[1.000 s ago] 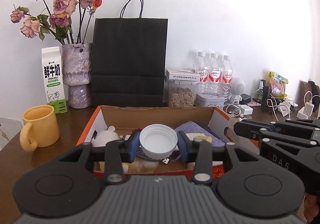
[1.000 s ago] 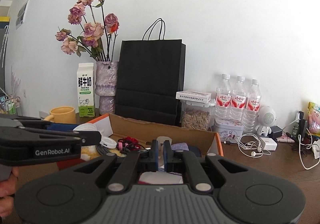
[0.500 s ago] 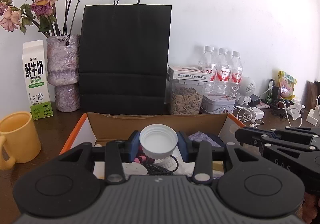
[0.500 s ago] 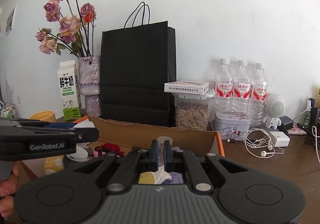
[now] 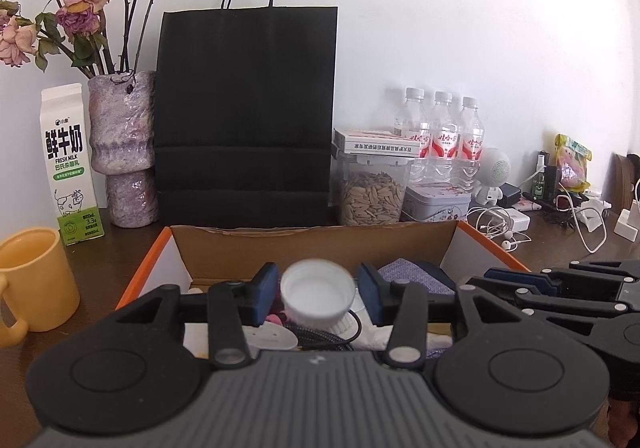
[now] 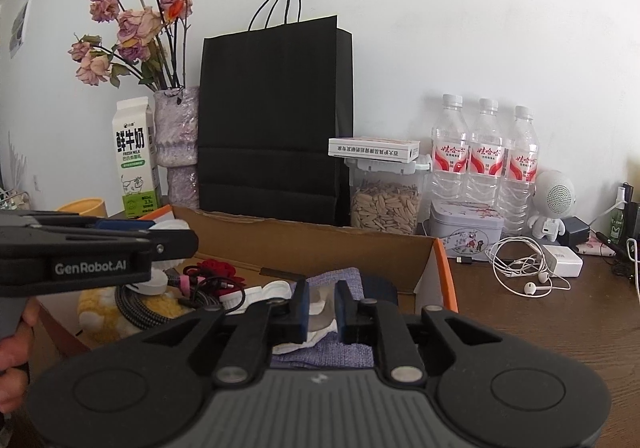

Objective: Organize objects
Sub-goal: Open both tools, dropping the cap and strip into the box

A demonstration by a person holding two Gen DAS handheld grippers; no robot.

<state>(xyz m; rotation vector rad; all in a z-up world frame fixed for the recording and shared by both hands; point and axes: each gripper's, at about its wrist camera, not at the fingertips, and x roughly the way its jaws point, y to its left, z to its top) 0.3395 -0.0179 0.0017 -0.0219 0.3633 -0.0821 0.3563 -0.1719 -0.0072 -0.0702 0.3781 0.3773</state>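
Note:
My left gripper [image 5: 318,290] sits around a white plastic lid [image 5: 318,294]; small gaps show between its pads and the lid, over the open cardboard box [image 5: 312,244]. The lid lies near the box contents. My right gripper [image 6: 320,306] has a small gap between its pads and holds nothing; it hovers over the box's right part [image 6: 436,268], above a blue cloth [image 6: 336,276] and white wrappers. The box also holds a braided cable [image 6: 132,304], red and pink cords [image 6: 216,272] and a yellow plush [image 6: 160,304]. The left gripper's body shows in the right wrist view [image 6: 92,256].
Behind the box stand a black paper bag [image 5: 244,116], a vase of dried roses [image 5: 122,144], a milk carton [image 5: 68,164], a seed jar [image 5: 372,192], three water bottles [image 5: 440,140] and a tin [image 5: 436,204]. A yellow mug [image 5: 34,284] stands left. Earphones and chargers [image 6: 532,268] lie right.
My left gripper has opened slightly off the white lid and sunk lower into the box. My right gripper has opened a little and moved down to the right over the cloth.

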